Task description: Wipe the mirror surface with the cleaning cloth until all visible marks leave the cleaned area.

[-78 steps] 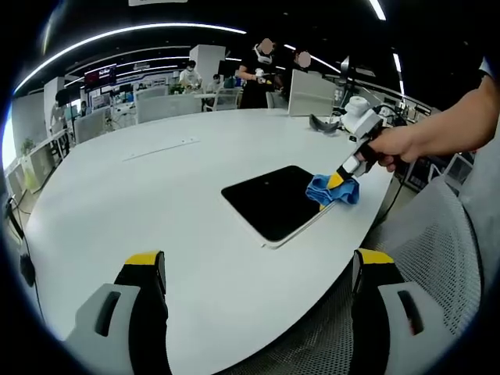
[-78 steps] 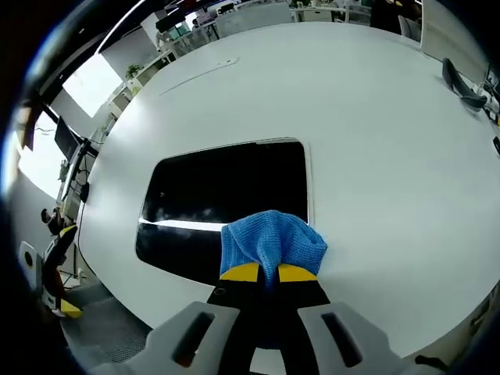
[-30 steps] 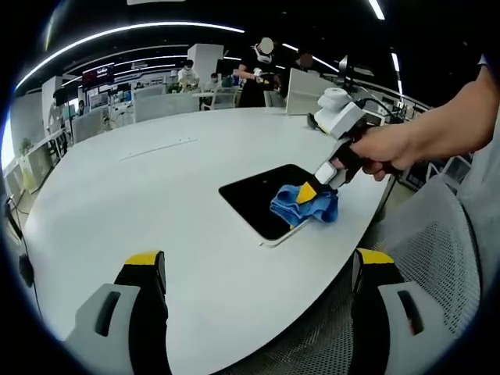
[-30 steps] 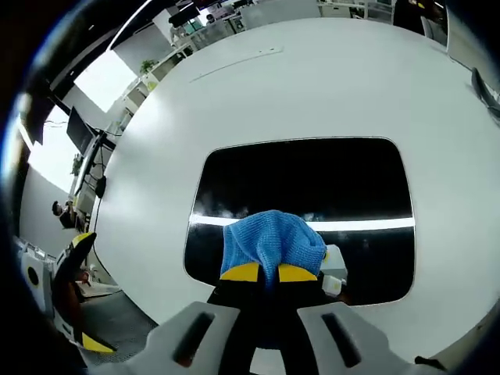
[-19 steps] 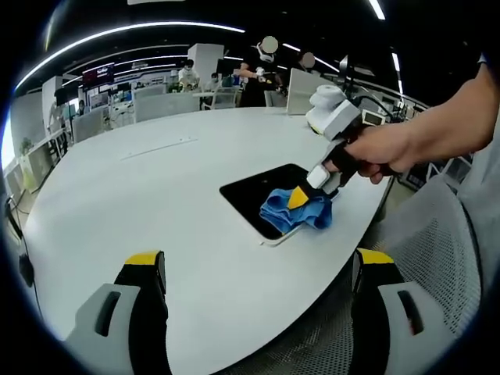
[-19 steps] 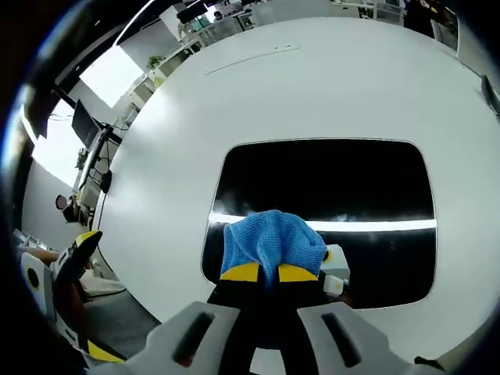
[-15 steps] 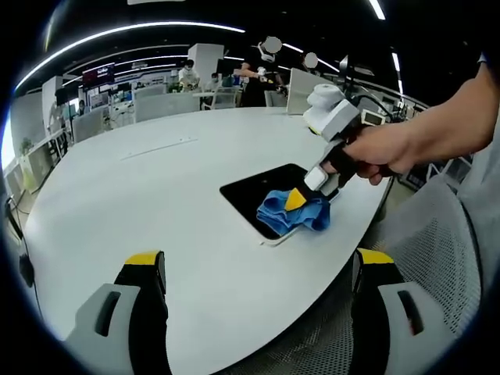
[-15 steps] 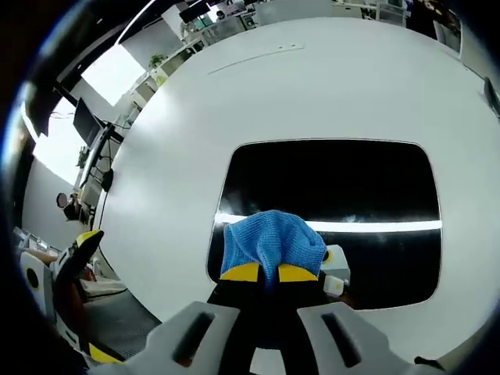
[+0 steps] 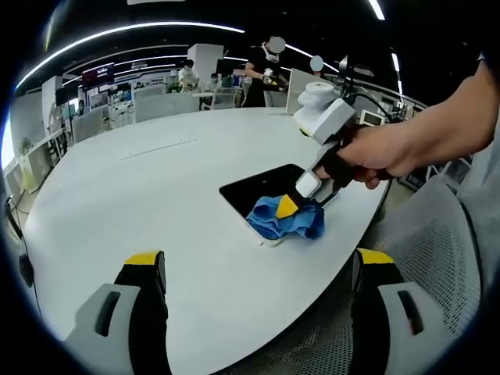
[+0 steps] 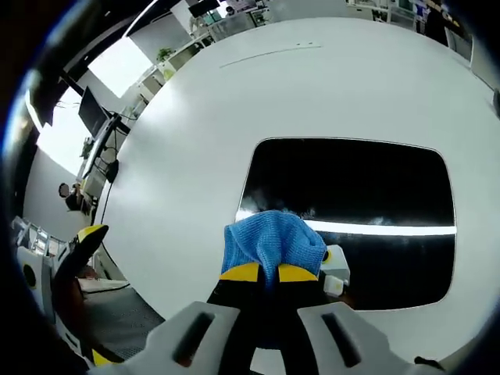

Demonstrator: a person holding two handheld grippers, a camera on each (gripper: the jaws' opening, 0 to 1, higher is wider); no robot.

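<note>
Your right hand-held gripper (image 10: 269, 273) pinches the blue cloth (image 10: 272, 241), bunched so it drags flat across the mirror (image 10: 367, 195) lying on the white counter (image 10: 180, 133), now at its near corner. Your left hand-held gripper (image 9: 258, 269) hangs spread and idle off the counter edge, leaving the wipe path free.

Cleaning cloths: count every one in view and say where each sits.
1. The blue cleaning cloth is clamped in the right gripper, pressed on the near-left corner of the mirror on the white table. None other shows.
</note>
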